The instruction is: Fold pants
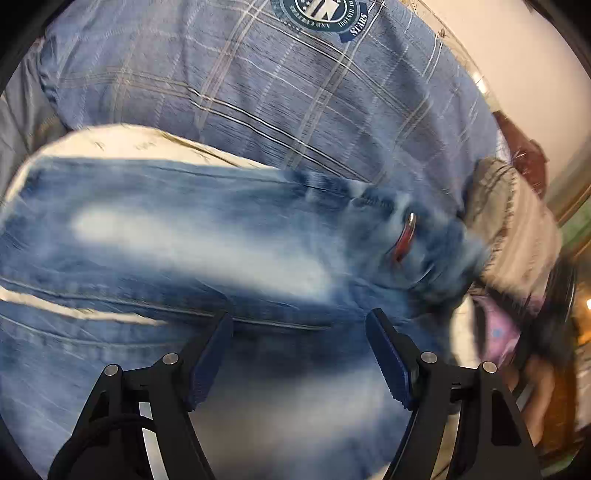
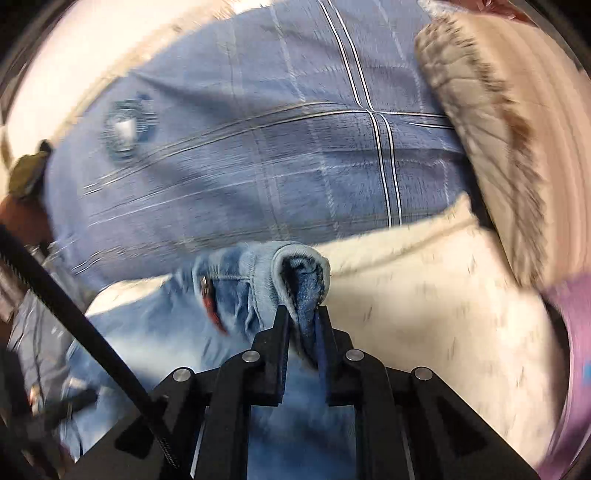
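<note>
While the right hand-held gripper (image 2: 303, 314) pinches the jeans (image 1: 177, 236) waistband on the pale surface (image 2: 424, 325), the left hand-held gripper (image 1: 299, 325) hovers wide open above, so next it probably needs its own grab.

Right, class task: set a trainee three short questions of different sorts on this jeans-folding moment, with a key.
1. True or false: the right gripper is shut on a bunched fold of the jeans.
2. Which gripper has nothing clamped: A left, B right?
3. Fill in: beyond the jeans lies a blue ____ shirt.

Key
1. True: the fold is pinched between its fingers.
2. A: the left gripper is open over the denim.
3. Plaid (checked), with a round badge.
</note>
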`<state>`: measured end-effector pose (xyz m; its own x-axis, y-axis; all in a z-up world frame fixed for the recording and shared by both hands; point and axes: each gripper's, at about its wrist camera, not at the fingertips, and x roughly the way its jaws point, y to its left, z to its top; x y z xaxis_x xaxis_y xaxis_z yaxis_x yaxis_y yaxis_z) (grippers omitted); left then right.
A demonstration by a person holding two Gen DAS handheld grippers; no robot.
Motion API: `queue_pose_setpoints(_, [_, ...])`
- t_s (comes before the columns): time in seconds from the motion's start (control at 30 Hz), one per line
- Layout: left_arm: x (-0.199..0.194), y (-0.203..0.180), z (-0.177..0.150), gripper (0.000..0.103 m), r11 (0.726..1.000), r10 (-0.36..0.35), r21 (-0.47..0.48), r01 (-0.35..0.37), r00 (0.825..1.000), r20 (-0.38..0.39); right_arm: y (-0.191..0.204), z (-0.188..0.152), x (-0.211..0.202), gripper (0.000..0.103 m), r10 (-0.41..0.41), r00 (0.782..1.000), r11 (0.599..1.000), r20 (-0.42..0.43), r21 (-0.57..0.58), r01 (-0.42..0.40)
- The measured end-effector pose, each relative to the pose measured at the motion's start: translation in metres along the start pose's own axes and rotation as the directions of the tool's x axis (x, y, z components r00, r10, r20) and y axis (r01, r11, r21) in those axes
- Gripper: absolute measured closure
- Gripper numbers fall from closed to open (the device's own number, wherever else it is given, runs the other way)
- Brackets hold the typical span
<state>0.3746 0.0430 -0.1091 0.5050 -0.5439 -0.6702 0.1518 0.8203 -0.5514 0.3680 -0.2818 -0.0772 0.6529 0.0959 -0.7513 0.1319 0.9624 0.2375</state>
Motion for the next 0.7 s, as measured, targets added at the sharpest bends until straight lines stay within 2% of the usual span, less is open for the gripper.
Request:
queue_pose_setpoints(0.07, [0.0, 0.0, 0.004, 0.028, 0.997, -0.057, -0.049, 0.055, 0.998, -0.022, -0.002, -0.029, -0.01, 0.09, 0.031, 1.0, 0.998, -0.001, 0.055, -0.031])
queue_pose_setpoints(0.1, [0.002, 0.0, 0.007, 0.028, 0.995, -0.065, -0.084, 0.061, 0.997, -0.038, -0.008, -0.04, -0.01, 0.09, 0.049, 0.999, 0.994, -0.014, 0.094, -0.047])
queue_pose_setpoints(0.2, [0.015, -0.01, 0.021, 0.028, 0.988, -0.079, -0.141, 0.07, 0.995, -0.062, -0.017, -0.048, -0.005, 0.09, 0.104, 0.994, 0.979, -0.039, 0.183, -0.095])
queue_pose_setpoints(0.3, [0.041, -0.019, 0.036, 0.028, 0.978, -0.063, -0.202, 0.048, 0.996, -0.07, -0.019, -0.048, -0.006, 0.09, 0.081, 0.996, 0.983, -0.039, 0.17, -0.073])
queue_pose_setpoints(0.33, [0.051, -0.02, 0.04, 0.029, 0.967, -0.057, -0.253, 0.036, 0.995, -0.077, -0.023, -0.05, -0.006, 0.09, 0.09, 0.995, 0.979, -0.044, 0.185, -0.08])
queue_pose_setpoints(0.4, [0.064, -0.02, 0.044, 0.028, 0.94, -0.083, -0.337, 0.056, 0.994, -0.066, -0.026, -0.053, -0.005, 0.09, 0.083, 0.992, 0.986, -0.1, 0.155, -0.067])
queue_pose_setpoints(0.47, [0.072, -0.026, 0.045, 0.028, 0.943, -0.055, -0.331, 0.033, 0.997, -0.057, -0.027, -0.058, -0.005, 0.09, 0.062, 0.987, 0.99, -0.146, 0.135, -0.042])
queue_pose_setpoints(0.5, [0.078, -0.032, 0.044, 0.03, 0.954, -0.004, -0.3, -0.018, 0.997, -0.072, -0.031, -0.066, -0.003, 0.093, 0.07, 0.981, 0.988, -0.18, 0.149, -0.043])
queue_pose_setpoints(0.53, [0.085, -0.037, 0.04, 0.033, 0.963, 0.05, -0.259, -0.073, 0.994, -0.095, -0.034, -0.07, -0.001, 0.101, 0.082, 0.976, 0.985, -0.204, 0.165, -0.048])
queue_pose_setpoints(0.57, [0.091, -0.042, 0.037, 0.053, 0.967, 0.087, -0.232, -0.11, 0.991, -0.105, -0.041, -0.073, -0.001, 0.101, 0.079, 0.975, 0.981, -0.21, 0.189, -0.039])
queue_pose_setpoints(0.6, [0.101, -0.046, 0.033, 0.084, 0.965, 0.146, -0.2, -0.17, 0.981, -0.129, -0.047, -0.073, -0.002, 0.101, 0.069, 0.976, 0.977, -0.208, 0.21, -0.024])
queue_pose_setpoints(0.63, [0.11, -0.047, 0.031, 0.091, 0.962, 0.169, -0.191, -0.196, 0.974, -0.151, -0.054, -0.073, -0.003, 0.1, 0.064, 0.976, 0.973, -0.208, 0.231, -0.015])
queue_pose_setpoints(0.7, [0.114, -0.039, 0.022, 0.093, 0.951, 0.136, -0.259, -0.171, 0.979, -0.149, -0.064, -0.072, -0.005, 0.096, 0.108, 0.973, 0.957, -0.202, 0.285, -0.048])
